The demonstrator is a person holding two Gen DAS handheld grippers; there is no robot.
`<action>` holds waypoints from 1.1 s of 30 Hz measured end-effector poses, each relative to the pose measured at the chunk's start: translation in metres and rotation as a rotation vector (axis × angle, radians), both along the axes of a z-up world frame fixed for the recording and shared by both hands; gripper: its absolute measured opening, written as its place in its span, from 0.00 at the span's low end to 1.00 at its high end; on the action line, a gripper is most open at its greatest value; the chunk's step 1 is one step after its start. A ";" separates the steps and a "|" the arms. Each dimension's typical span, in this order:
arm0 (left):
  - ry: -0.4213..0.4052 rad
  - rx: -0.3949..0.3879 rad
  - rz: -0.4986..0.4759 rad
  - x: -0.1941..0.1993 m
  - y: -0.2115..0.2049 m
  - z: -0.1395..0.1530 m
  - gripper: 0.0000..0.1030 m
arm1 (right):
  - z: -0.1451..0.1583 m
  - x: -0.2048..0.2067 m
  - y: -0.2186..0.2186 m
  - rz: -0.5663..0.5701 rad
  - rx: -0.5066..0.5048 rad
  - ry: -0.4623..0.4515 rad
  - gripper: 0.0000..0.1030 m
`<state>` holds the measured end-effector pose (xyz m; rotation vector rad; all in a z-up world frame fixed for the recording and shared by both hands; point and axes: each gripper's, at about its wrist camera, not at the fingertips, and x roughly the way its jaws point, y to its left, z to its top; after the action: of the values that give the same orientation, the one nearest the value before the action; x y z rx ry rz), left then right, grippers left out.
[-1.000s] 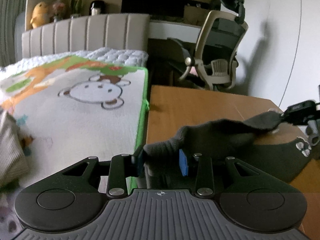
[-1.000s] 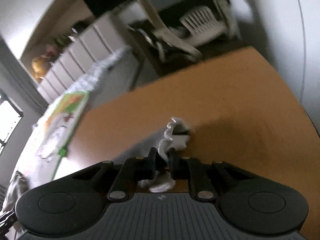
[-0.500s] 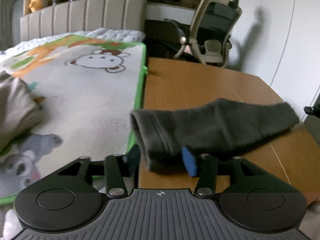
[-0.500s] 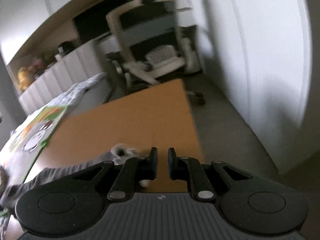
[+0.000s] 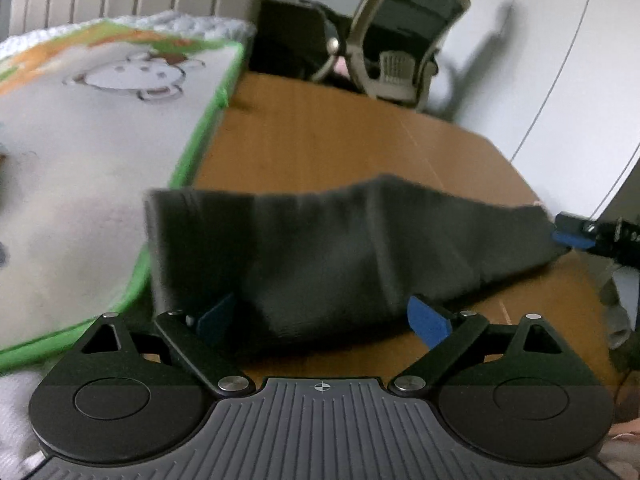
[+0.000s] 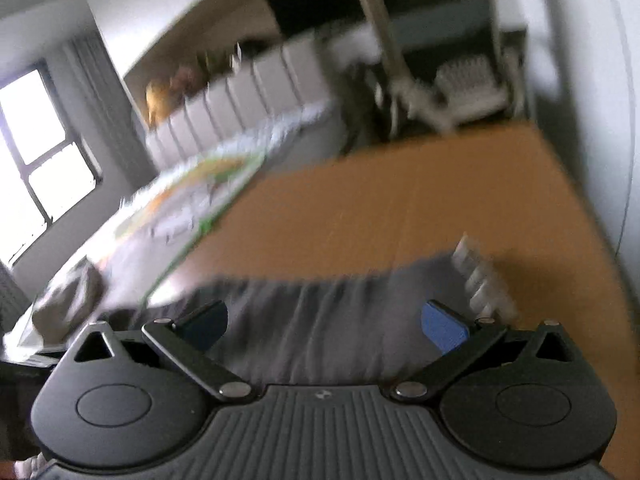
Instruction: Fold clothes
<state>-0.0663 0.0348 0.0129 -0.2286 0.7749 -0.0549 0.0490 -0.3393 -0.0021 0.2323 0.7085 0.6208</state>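
Both grippers have just opened, dropping the sock (image 5: 340,248) flat on the table (image 5: 320,136).
One grey sock, one chair (image 5: 396,40); left gripper (image 5: 324,316) and right gripper (image 6: 324,320) gape wide, beside a bed mat (image 5: 92,144).

Dim window daylight, heavy motion blur

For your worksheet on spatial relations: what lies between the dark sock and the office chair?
Only bare wooden table separates the sock from the chair, seen in the left wrist view.
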 end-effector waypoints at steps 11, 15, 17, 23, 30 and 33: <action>-0.082 0.155 0.076 0.089 -0.001 -0.016 1.00 | -0.005 0.017 0.023 -0.058 -0.026 -0.080 1.00; -0.084 0.192 0.099 0.110 -0.008 -0.017 1.00 | -0.005 0.021 0.030 -0.061 -0.053 -0.091 1.00; -0.088 0.186 0.101 0.113 -0.007 -0.016 1.00 | -0.005 0.022 0.028 -0.062 -0.042 -0.089 1.00; -0.100 0.172 0.104 0.114 -0.004 -0.017 1.00 | -0.005 0.020 0.030 -0.065 -0.052 -0.094 1.00; -0.092 0.196 0.105 0.115 -0.008 -0.018 1.00 | -0.005 0.020 0.031 -0.065 -0.056 -0.096 1.00; -0.090 0.204 0.106 0.116 -0.009 -0.018 1.00 | -0.003 0.017 0.032 -0.066 -0.059 -0.095 1.00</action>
<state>0.0494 0.0258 -0.0054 -0.0723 0.6720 0.1127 0.0661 -0.3075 -0.0047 0.1695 0.6247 0.5435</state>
